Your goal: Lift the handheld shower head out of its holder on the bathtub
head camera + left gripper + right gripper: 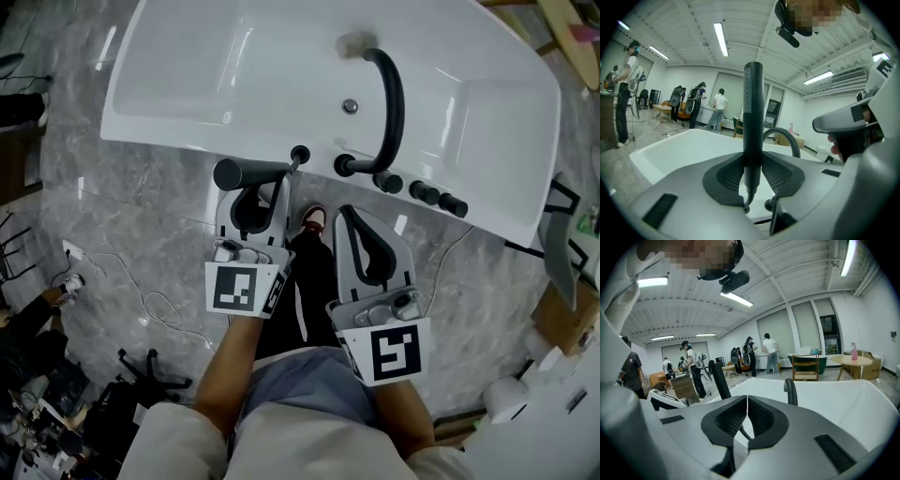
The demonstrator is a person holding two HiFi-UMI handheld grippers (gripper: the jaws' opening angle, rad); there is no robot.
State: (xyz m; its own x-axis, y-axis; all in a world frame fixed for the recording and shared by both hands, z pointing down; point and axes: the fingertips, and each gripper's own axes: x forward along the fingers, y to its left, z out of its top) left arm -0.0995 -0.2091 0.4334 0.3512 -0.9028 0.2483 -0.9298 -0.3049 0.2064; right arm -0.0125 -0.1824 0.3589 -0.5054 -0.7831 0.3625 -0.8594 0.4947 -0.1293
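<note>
The handheld shower head (753,117) sits at the bathtub (169,131) rim, its narrow end by the holder (300,154), with the left gripper (753,171) clamped on its handle, likely for a straight pull, while the right gripper (746,416) hangs alongside, closed on nothing

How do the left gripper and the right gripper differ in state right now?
The left gripper is shut on the shower head, while the right gripper is shut on nothing. The left gripper stands slightly apart around that dark handle; the right gripper is closed completely. Both point toward the bathtub.
</note>
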